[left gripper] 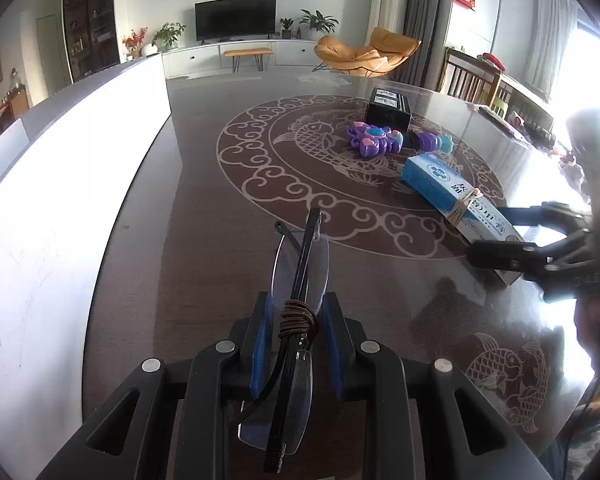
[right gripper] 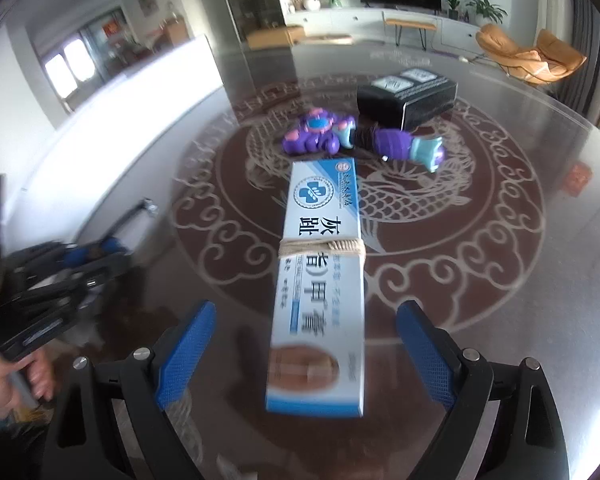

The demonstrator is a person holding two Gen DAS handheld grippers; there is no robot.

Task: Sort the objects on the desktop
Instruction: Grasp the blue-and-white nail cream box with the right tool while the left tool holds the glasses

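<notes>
My left gripper (left gripper: pixel 294 320) is shut on folded rimless glasses (left gripper: pixel 298 268) bound with brown cord, held above the dark patterned table (left gripper: pixel 204 184). My right gripper (right gripper: pixel 306 354) is open, its blue pads on either side of the near end of a long blue-and-white ointment box (right gripper: pixel 320 276) tied with twine, not touching it. The box lies on the table and also shows in the left wrist view (left gripper: pixel 456 196), with the right gripper (left gripper: pixel 512 236) at its near end. The left gripper (right gripper: pixel 68 276) shows at the left of the right wrist view.
A purple toy (left gripper: pixel 396 142) (right gripper: pixel 360 138) lies near the table centre with a black box (left gripper: pixel 388 110) (right gripper: pixel 408 98) behind it. A white panel (left gripper: pixel 60 184) runs along the table's left side. A living room with TV and orange chair lies beyond.
</notes>
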